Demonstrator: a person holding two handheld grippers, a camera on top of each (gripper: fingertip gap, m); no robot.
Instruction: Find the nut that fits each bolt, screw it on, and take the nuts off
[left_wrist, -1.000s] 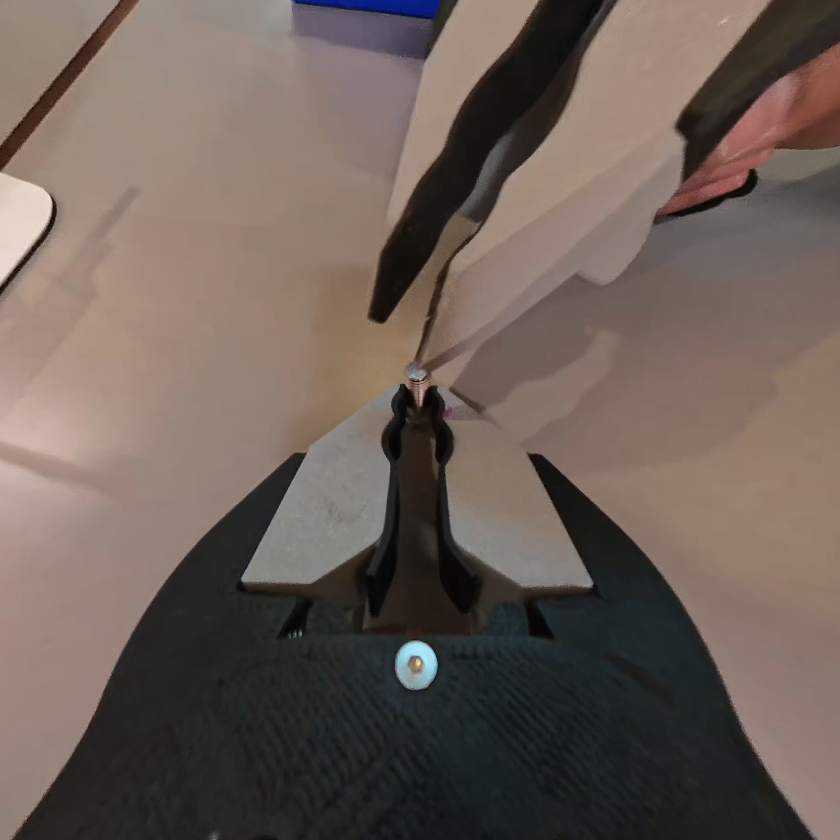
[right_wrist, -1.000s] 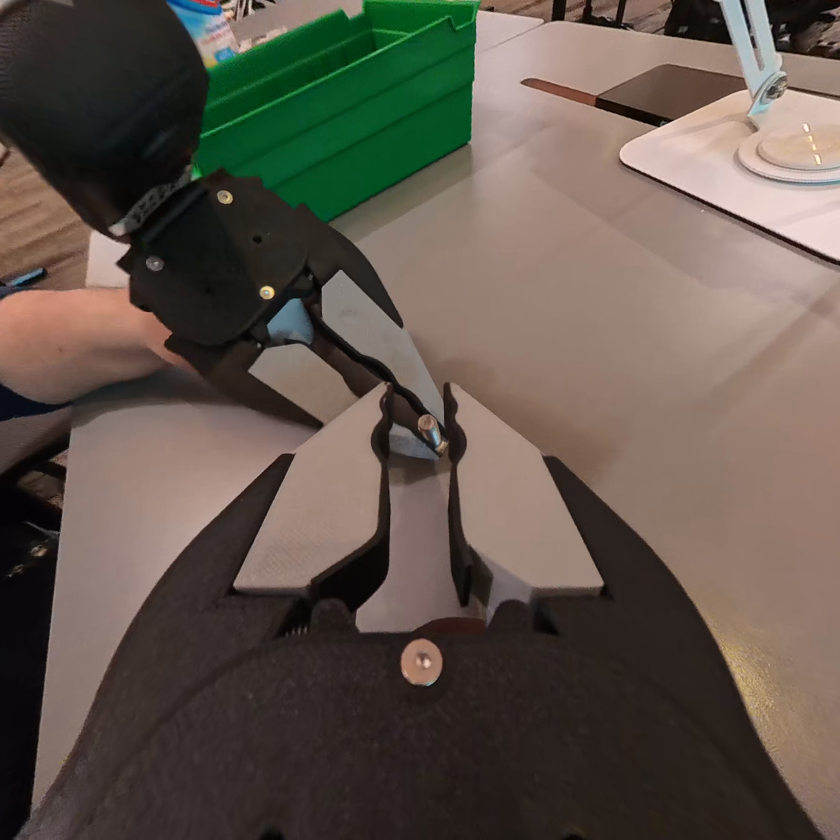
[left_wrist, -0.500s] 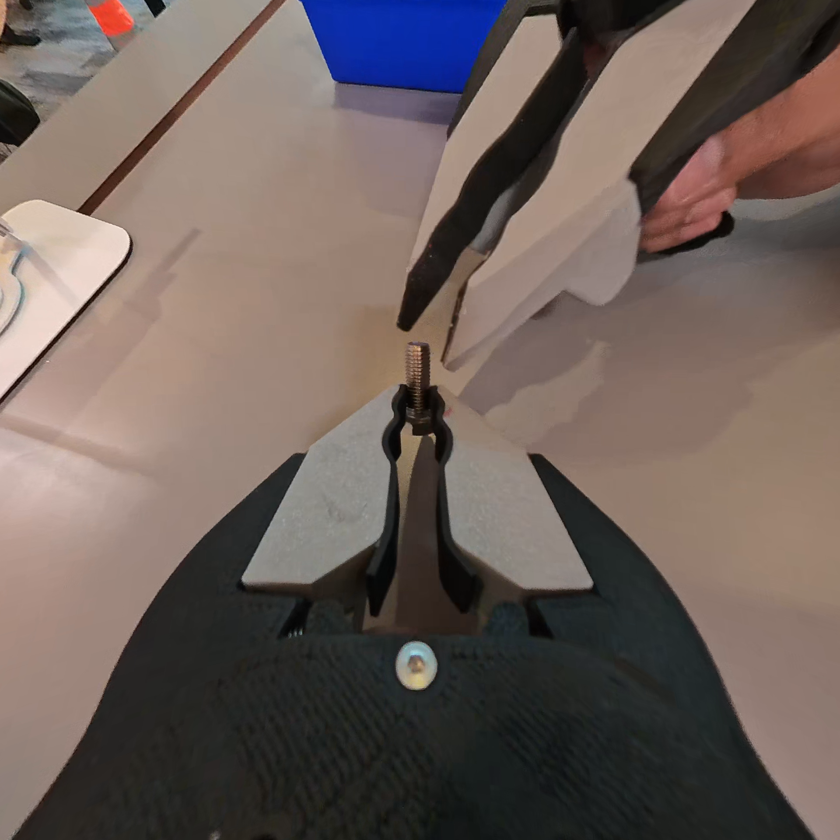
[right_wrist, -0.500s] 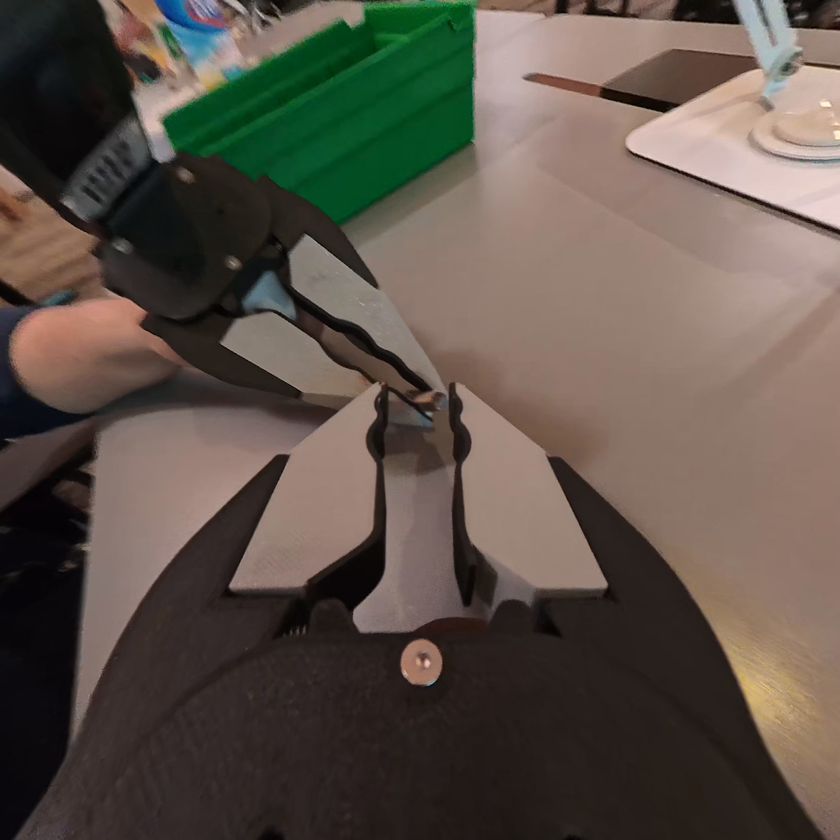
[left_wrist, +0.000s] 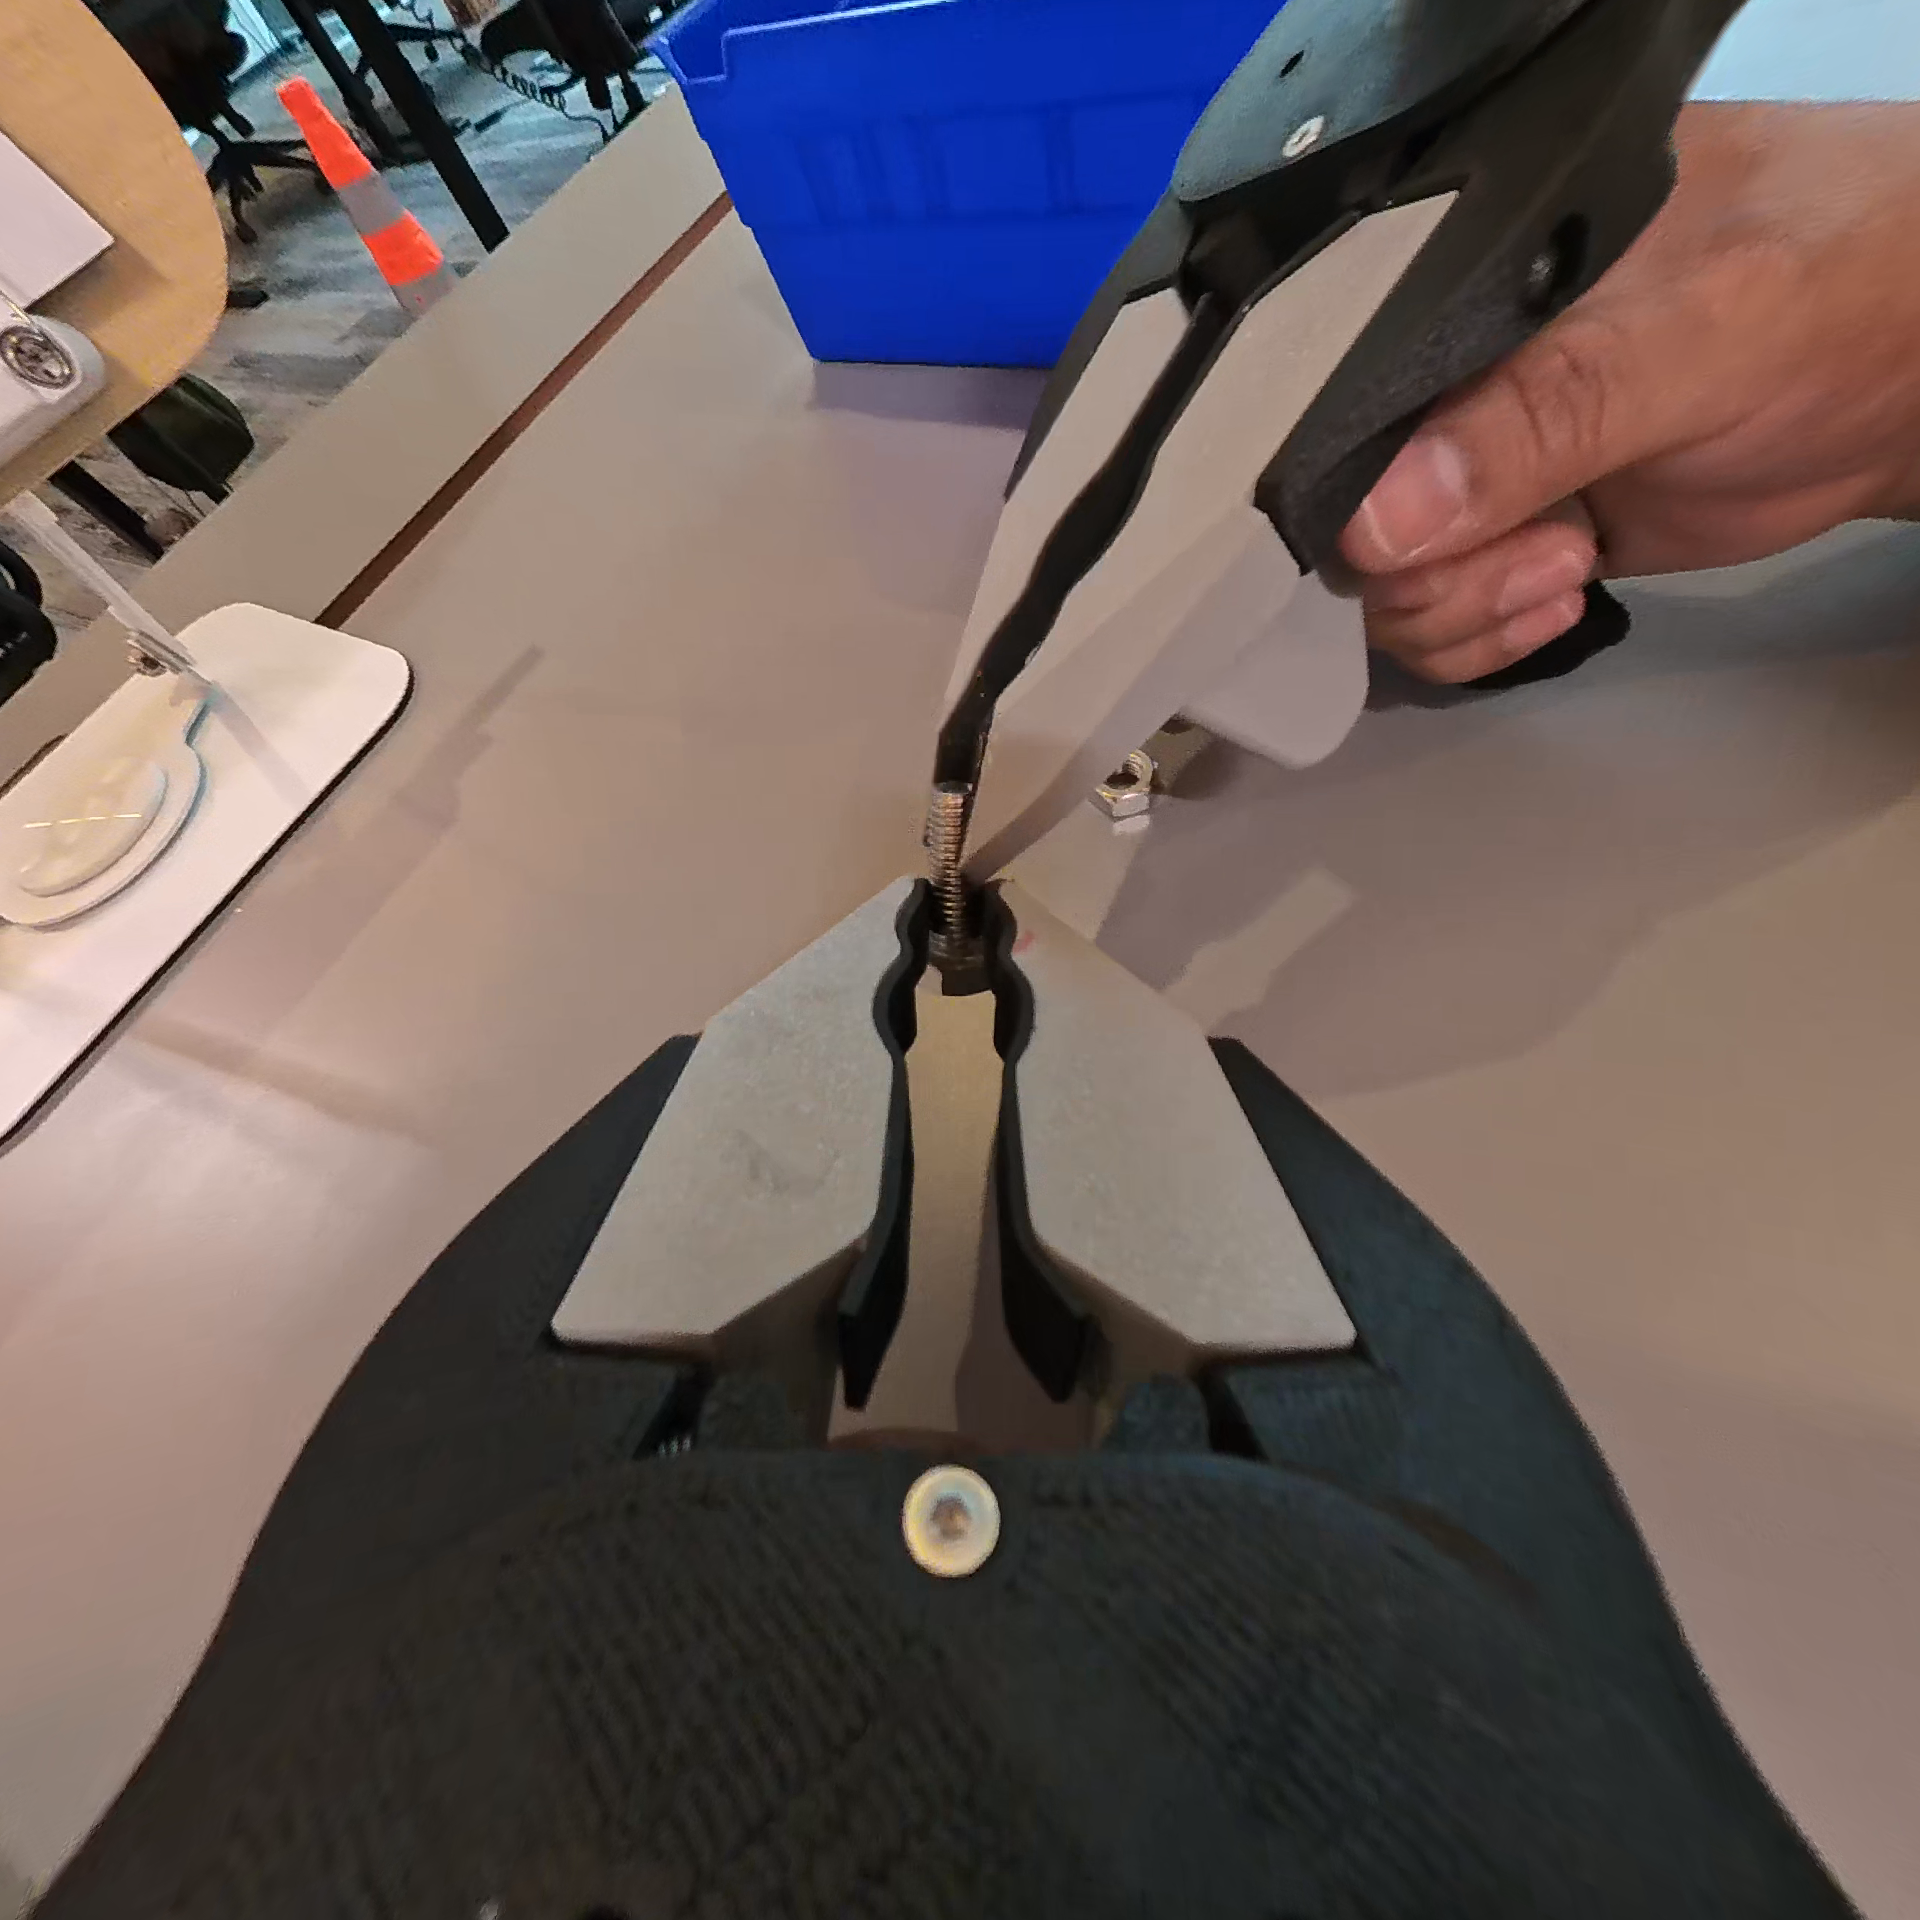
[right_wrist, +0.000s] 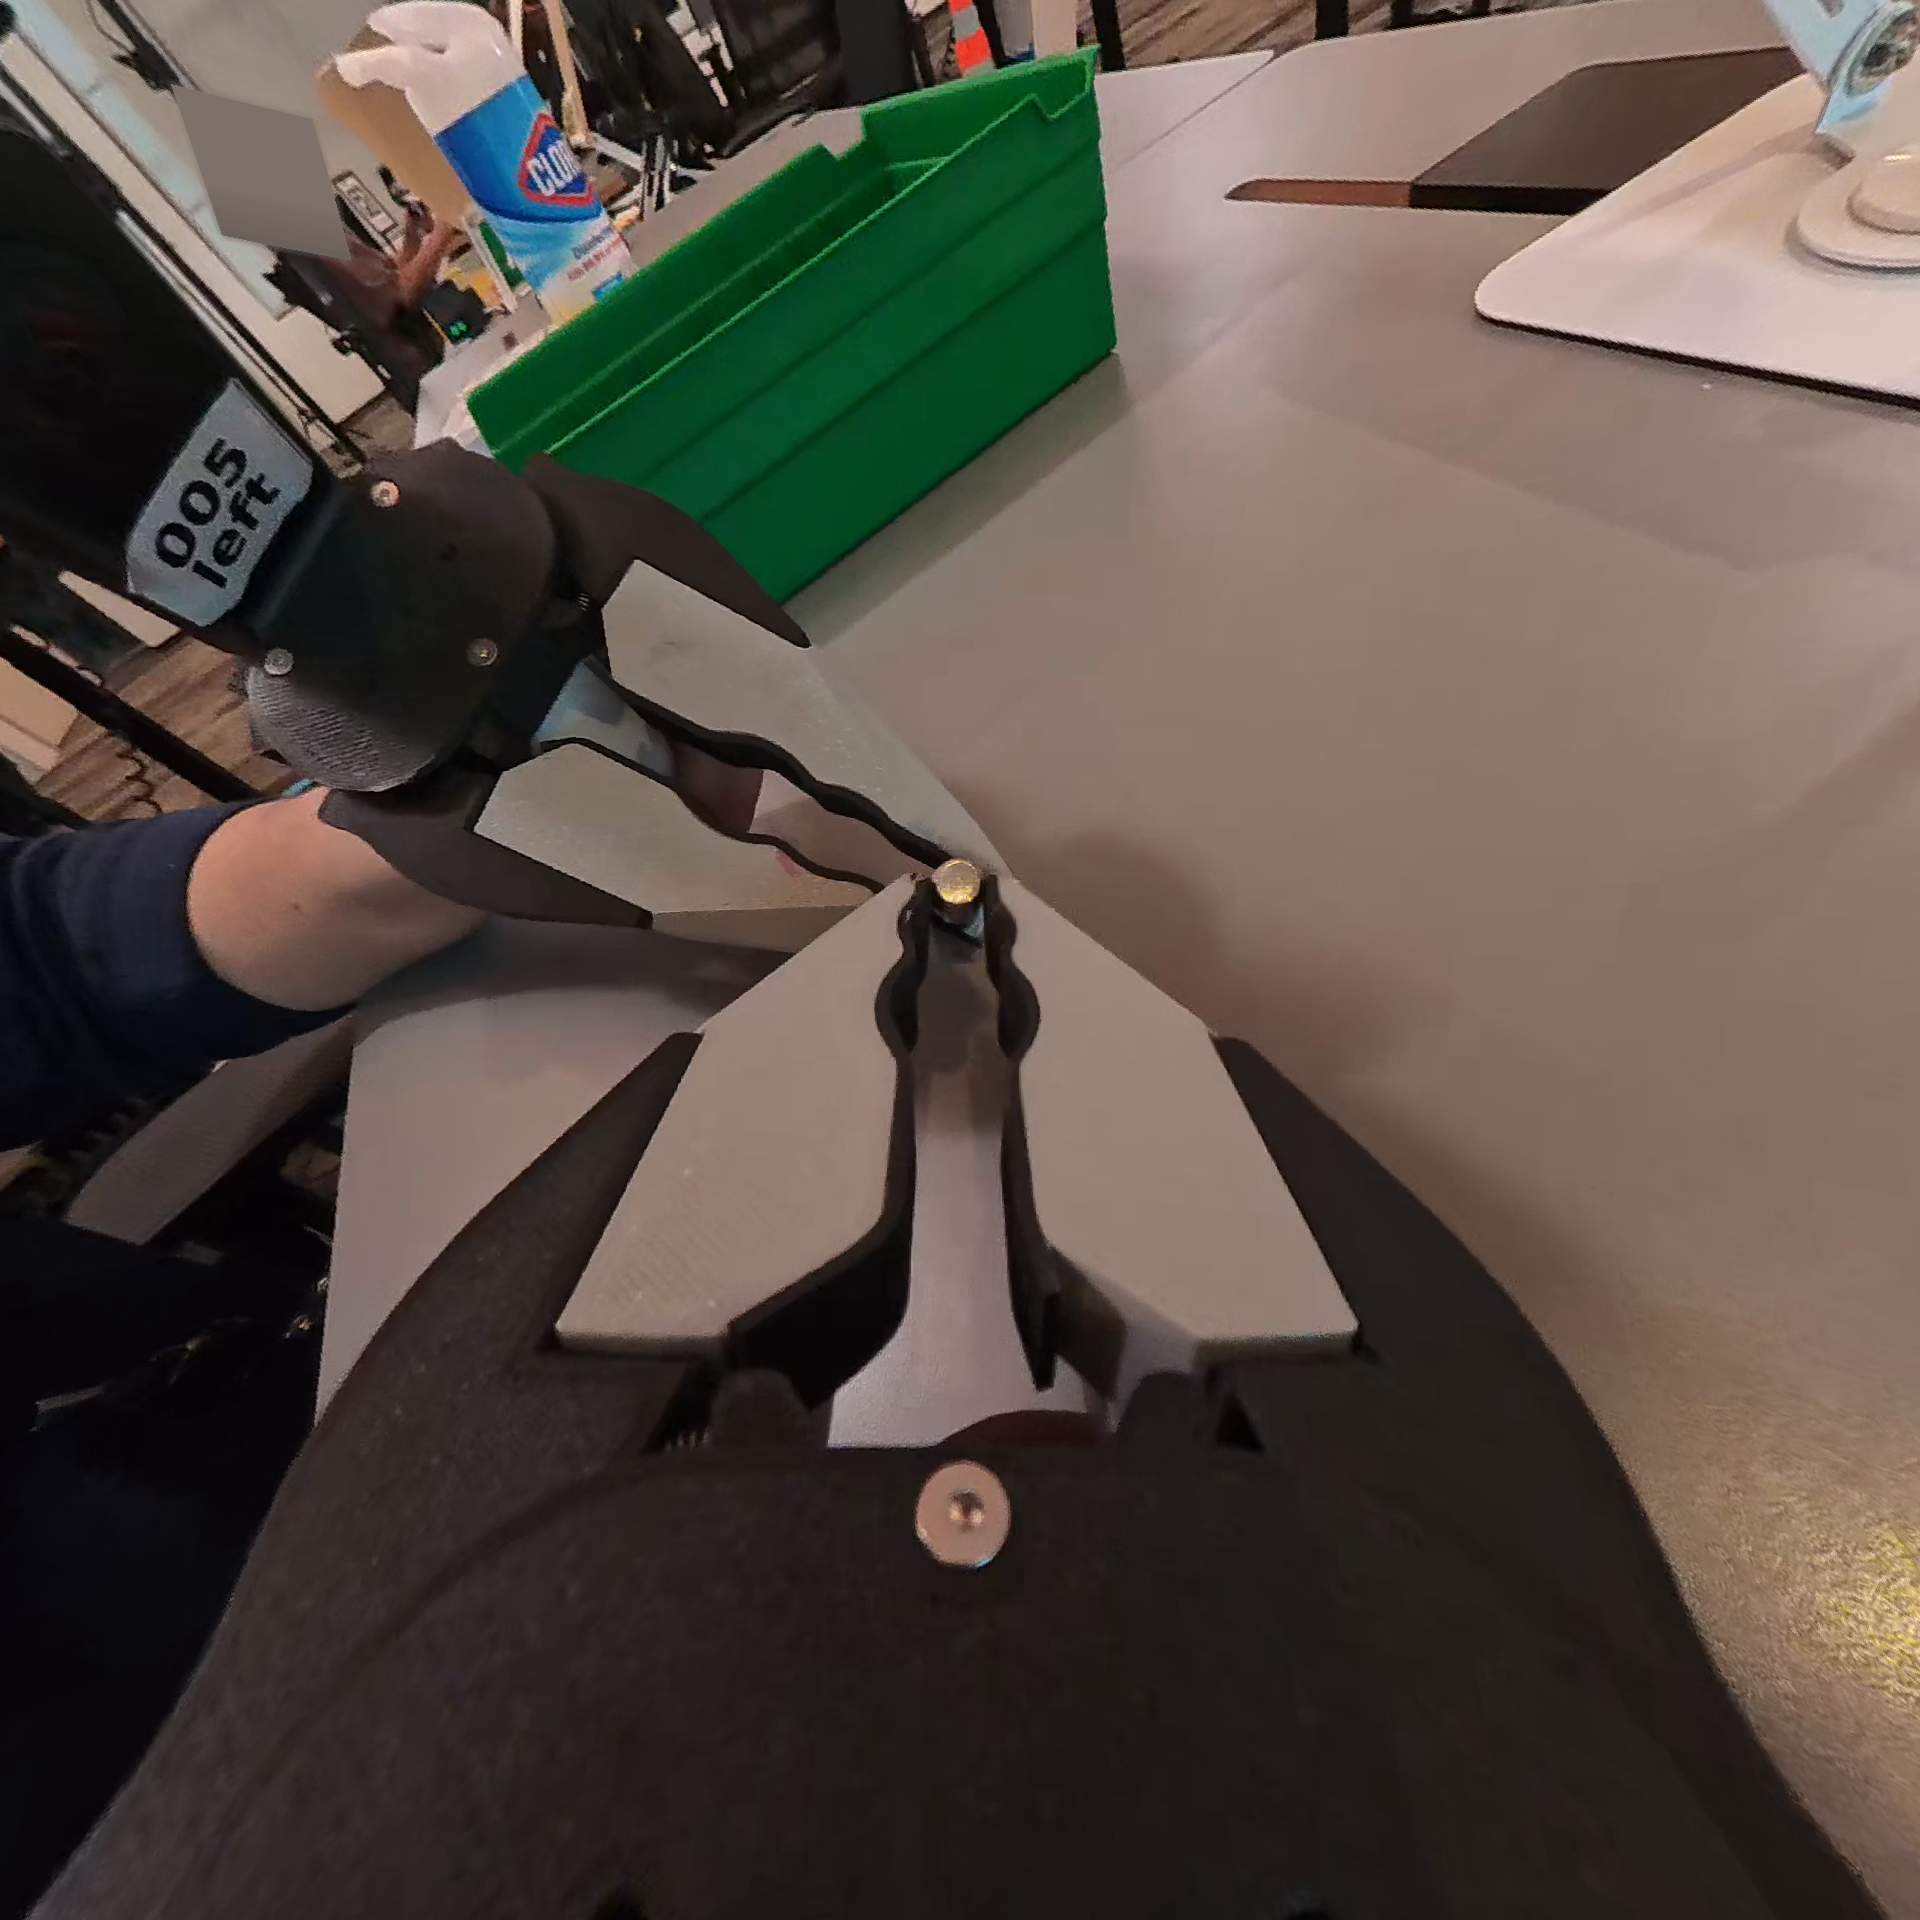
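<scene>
Evidently no nut is threaded yet: the short silver threaded bolt (left_wrist: 949, 869) stands bare, its head clamped in the left gripper (left_wrist: 954, 940), while the right gripper (right_wrist: 956, 914) is closed on its tip. A silver hex nut (left_wrist: 1124, 800) lies on the grey table (left_wrist: 1507, 1039) just behind, so matching, screwing on and removal all look left to do.

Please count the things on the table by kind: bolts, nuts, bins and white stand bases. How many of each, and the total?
Bolts: 1, the bolt in the left gripper
Nuts: 1, the nut on the table
Bins: 2, blue bin, green bin
White stand bases: 1
Total: 5
</scene>
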